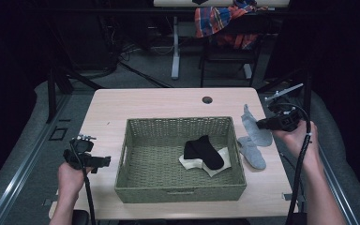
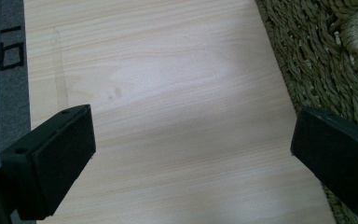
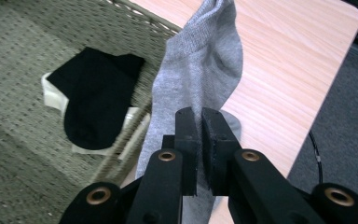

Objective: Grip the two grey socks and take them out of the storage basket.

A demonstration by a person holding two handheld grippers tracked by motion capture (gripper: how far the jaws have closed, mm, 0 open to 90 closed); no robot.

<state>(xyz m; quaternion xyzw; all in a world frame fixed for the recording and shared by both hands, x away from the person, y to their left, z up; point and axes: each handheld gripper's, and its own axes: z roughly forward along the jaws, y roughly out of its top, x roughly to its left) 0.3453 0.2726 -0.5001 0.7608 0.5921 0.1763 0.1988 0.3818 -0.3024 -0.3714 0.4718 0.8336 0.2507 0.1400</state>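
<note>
Where the left gripper hovers over bare pale wood at the table's left edge, its jaws stand wide apart, grasping nothing — the basket's wall lies just to its right. At centre sits the rectangular basket of woven olive fibre, holding a black sock laid on a cream one. Right of the basket, the right gripper is clenched on a grey knit sock, lifted beside the rim; a second grey sock lies flat on the table.
</note>
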